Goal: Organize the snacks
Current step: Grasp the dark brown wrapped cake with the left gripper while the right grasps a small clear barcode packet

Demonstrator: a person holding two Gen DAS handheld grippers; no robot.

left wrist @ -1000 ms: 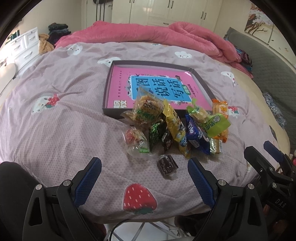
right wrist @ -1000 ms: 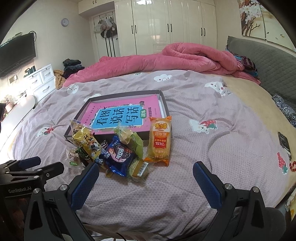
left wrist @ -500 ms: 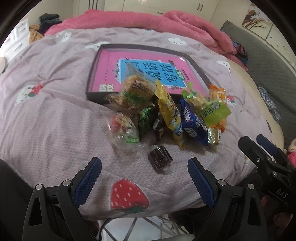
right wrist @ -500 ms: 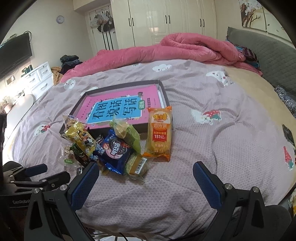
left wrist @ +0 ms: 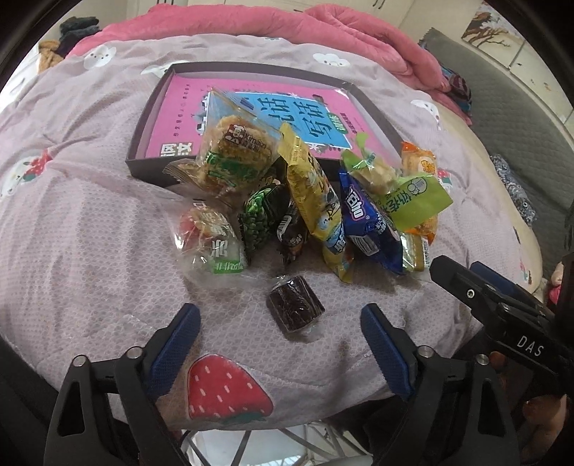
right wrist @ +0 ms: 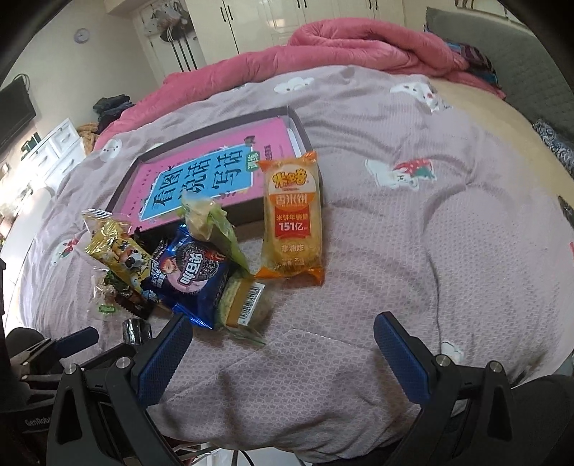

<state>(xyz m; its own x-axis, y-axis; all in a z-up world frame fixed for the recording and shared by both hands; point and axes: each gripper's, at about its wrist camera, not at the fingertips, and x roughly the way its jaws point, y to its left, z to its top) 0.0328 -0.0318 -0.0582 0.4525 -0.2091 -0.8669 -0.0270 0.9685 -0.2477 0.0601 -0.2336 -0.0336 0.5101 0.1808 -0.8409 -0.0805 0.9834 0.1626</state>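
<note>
Nothing's sorted: the snack pile (left wrist: 308, 200) lies outside the box (left wrist: 150, 107); left gripper (left wrist: 280, 329) closing slightly, empty; right gripper (right wrist: 283, 340) wide, empty.

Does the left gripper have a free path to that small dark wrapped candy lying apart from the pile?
Probably yes: the dark wrapped candy lies alone just ahead of the left gripper, whose empty jaws are closing slightly; only bedspread between.

Lilac bedspread (right wrist: 412, 251) printed with clouds and a strawberry (left wrist: 226, 387). Far across it, rumpled pink quilt (right wrist: 358, 46). Beyond, white wardrobe doors (right wrist: 251, 21). On far left, white drawers (right wrist: 53, 154), dark television (right wrist: 14, 107), round wall clock (right wrist: 81, 35). On right, grey headboard (right wrist: 502, 46).
</note>
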